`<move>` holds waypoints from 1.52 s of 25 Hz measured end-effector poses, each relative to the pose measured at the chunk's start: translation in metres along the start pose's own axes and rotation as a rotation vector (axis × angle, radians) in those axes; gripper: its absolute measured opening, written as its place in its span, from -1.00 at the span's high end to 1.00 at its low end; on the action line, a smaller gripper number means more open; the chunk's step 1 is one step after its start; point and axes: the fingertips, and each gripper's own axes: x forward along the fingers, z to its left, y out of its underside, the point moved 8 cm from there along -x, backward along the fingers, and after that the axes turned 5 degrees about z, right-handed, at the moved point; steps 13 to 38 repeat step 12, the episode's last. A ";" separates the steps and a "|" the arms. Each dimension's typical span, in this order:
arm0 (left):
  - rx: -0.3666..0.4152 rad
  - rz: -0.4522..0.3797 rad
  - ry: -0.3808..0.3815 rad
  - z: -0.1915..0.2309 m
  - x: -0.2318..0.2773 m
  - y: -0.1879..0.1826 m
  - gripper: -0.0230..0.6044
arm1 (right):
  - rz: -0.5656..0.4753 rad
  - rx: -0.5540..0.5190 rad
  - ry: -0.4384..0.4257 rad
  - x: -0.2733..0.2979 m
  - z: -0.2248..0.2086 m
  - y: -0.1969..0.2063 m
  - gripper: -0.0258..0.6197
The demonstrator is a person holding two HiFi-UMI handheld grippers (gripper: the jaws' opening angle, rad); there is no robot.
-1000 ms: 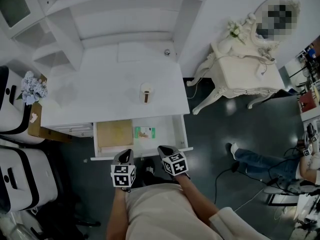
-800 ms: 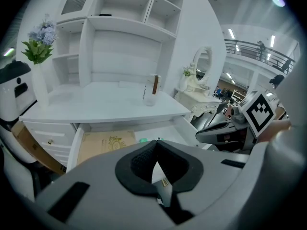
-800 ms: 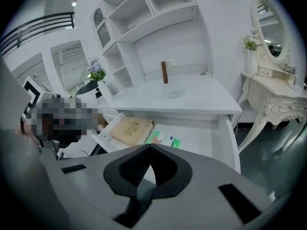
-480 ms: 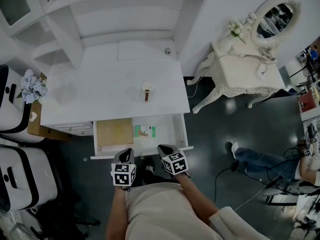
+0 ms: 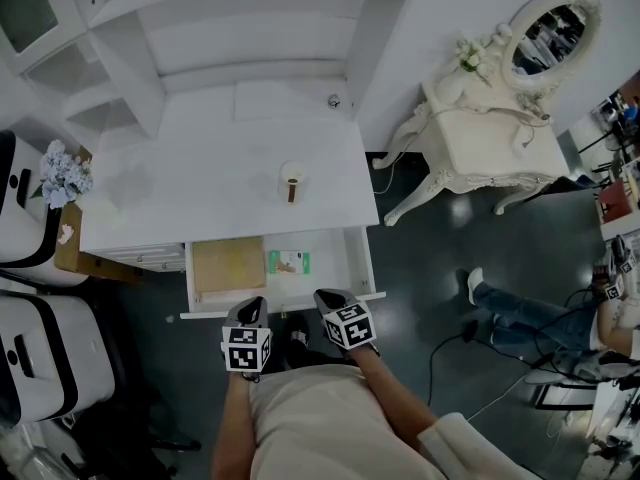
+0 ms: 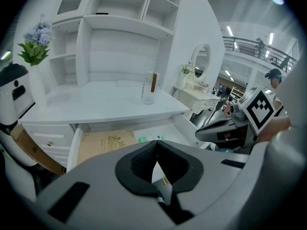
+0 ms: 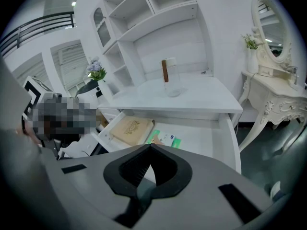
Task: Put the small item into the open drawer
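Standing at the front of a white counter (image 5: 200, 193), a person is holding the left hand-held gripper (image 5: 251, 305) and the right hand-held gripper (image 5: 326, 297) side by side, just short of the front edge of the open drawer (image 5: 364, 260). Both are pointing forward and down toward the drawer. In the left gripper view the two dark pads are pressing together at their tips with nothing pinched between them. The right gripper view is showing the same, its jaws meeting tip to tip and carrying nothing.

Inside the drawer a flat tan box (image 5: 229, 266) is filling the left part, and a small green-and-white packet (image 5: 289, 263) is lying flat just beside it, near the drawer's middle. On the counter, well behind the drawer, a small clear glass (image 5: 291, 184) with a brown stick-like piece in it is standing upright, apart from everything else. Neither hand-held gripper is touching the packet or the glass.

A bunch of pale blue flowers (image 5: 65, 176) is sitting off the counter's left end, and white shelves (image 5: 250, 43) are rising behind the counter. To the right, a white dressing table (image 5: 500, 143) with an oval mirror (image 5: 548, 30) is standing against the wall, and another person's legs in jeans (image 5: 515, 313) are stretching across the dark floor (image 5: 430, 258).
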 end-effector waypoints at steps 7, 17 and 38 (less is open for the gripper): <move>-0.001 0.006 -0.001 0.000 0.001 -0.001 0.87 | 0.005 0.006 -0.006 0.000 -0.002 -0.001 0.84; 0.002 0.001 0.000 -0.001 0.003 -0.003 0.87 | 0.004 0.008 -0.006 0.000 -0.004 -0.001 0.84; 0.002 0.001 0.000 -0.001 0.003 -0.003 0.87 | 0.004 0.008 -0.006 0.000 -0.004 -0.001 0.84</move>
